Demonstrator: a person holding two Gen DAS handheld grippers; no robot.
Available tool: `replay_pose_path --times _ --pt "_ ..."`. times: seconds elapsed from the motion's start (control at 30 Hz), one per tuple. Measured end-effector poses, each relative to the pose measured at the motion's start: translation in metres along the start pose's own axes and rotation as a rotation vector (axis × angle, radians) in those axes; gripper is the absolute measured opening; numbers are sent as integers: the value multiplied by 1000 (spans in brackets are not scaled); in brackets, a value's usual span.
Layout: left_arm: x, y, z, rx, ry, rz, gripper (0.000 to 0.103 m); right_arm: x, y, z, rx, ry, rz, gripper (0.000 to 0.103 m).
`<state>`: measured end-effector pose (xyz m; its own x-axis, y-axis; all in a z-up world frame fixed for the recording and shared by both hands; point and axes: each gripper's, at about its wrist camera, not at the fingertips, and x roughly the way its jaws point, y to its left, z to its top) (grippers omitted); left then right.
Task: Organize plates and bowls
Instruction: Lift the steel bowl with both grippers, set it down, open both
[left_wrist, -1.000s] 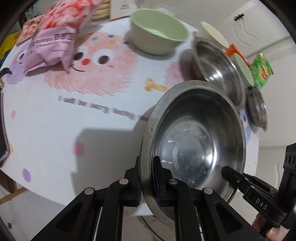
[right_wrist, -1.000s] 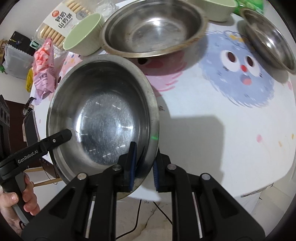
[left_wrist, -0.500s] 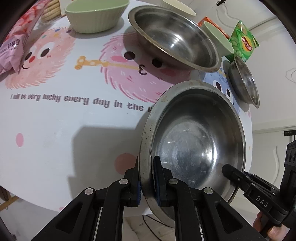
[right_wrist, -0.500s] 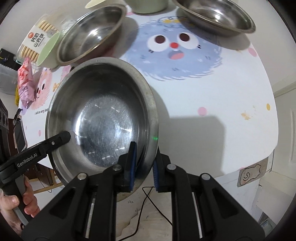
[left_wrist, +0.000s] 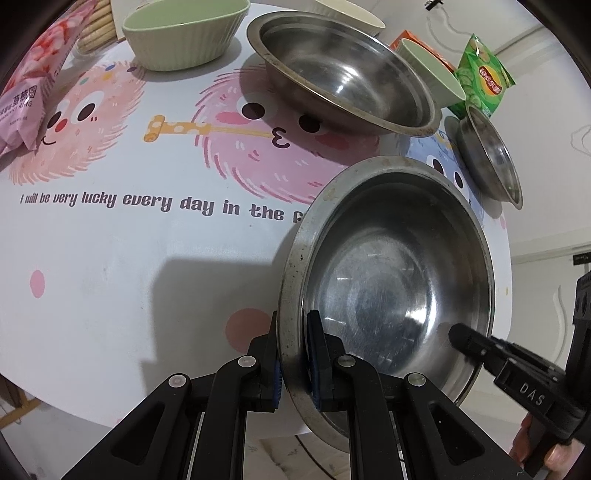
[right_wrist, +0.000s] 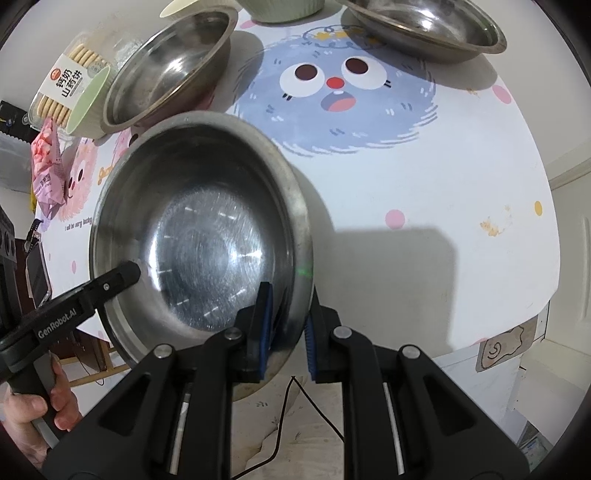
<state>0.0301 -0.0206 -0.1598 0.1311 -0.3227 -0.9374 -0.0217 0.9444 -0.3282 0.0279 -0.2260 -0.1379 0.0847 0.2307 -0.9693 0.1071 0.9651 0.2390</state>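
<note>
Two handheld grippers carry a wide stainless-steel basin (left_wrist: 391, 280) over the near edge of a cartoon-printed table (left_wrist: 122, 258). The left gripper (left_wrist: 295, 354) pinches the basin's left rim between its blue pads; the right gripper (right_wrist: 286, 325) clamps the opposite rim the same way, one pad inside the wall and one outside. The basin appears to hang clear of the tabletop, though its underside is hidden, so contact cannot be ruled out.

Behind it sits a second steel basin (left_wrist: 343, 74) of similar size, upright and empty, with a smaller steel bowl (left_wrist: 491, 158) to its right. Farther back stand a ribbed green bowl (left_wrist: 181, 33), another pale green bowl (left_wrist: 432, 72) and a bag of crisps (left_wrist: 484, 83).

The step in hand looks like a two-handed carry toward stacking. The next move likely calls for keeping the basin level, centring it over the matching basin and lowering it in before either grip loosens.
</note>
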Motion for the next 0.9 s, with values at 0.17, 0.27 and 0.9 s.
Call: replay_pose_path --times 0.17,0.27,0.9 --pt "-2 1 1 8 -3 29 22 -6 -5 2 5 -1 -9 19" --pt "-5 8 2 -7 -5 23 36 -10 -5 4 3 -7 -15 22" --pt "-75 36 44 -39 -166 -29 89 -59 0 25 -32 -105 43 54"
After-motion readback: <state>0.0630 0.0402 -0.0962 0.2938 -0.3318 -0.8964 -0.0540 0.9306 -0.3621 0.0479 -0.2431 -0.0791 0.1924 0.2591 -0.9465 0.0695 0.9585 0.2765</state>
